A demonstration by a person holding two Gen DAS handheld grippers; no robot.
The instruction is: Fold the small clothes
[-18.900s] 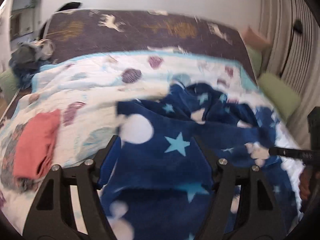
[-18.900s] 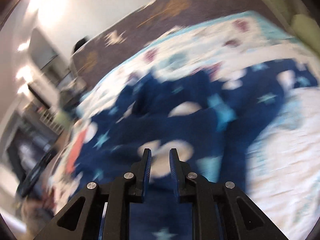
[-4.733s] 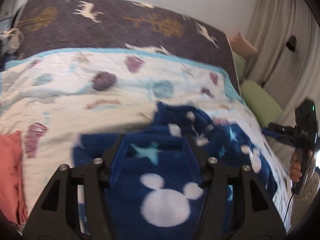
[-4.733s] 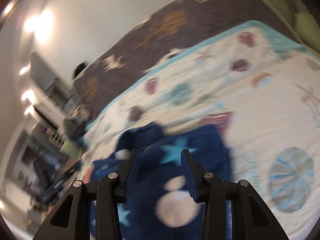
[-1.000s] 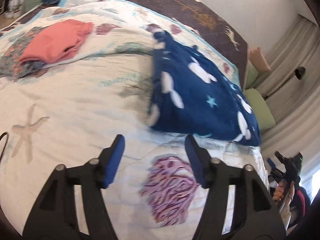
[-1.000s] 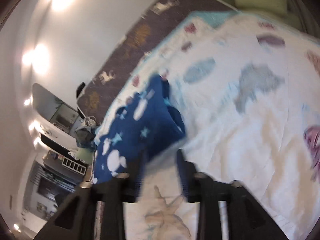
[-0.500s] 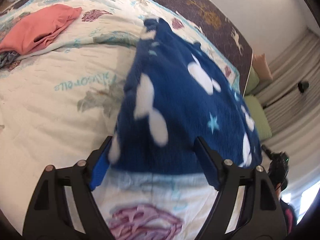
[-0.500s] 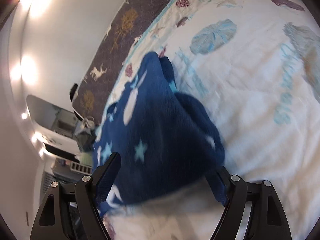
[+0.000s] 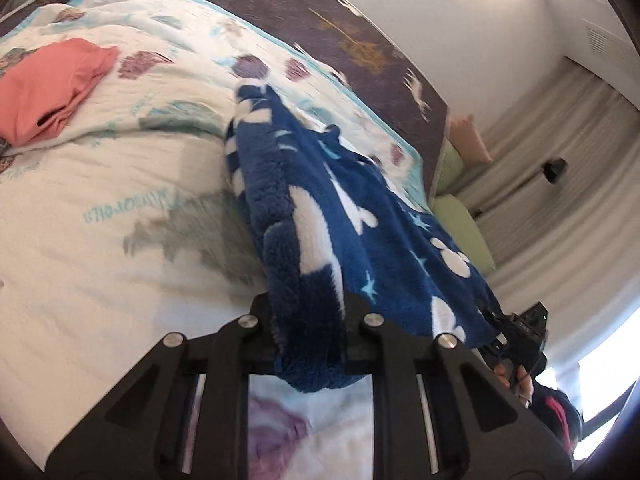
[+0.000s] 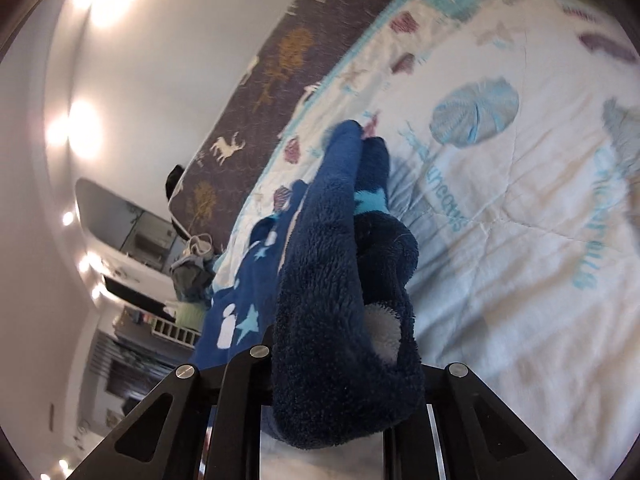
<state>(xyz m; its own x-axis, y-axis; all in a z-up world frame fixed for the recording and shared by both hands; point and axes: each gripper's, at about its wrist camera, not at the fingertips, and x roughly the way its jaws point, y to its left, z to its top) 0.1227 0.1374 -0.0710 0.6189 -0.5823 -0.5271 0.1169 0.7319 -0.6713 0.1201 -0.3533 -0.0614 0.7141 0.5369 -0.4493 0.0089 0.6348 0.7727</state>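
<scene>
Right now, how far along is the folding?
Done: a coral garment lies folded on the quilt. In hand: the blue star fleece, already doubled over, is pinched at one end by the left gripper and at the other by the right gripper. Left: final fold, then set it down.

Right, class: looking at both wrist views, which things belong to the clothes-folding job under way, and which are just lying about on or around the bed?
Part of the job:
- blue fleece garment with stars and white mouse heads
- left gripper, shut on it
- right gripper, shut on it

Lying about:
- coral folded garment
- sea-print quilt
- deer-print brown blanket
- green cushion
- clothes heap
</scene>
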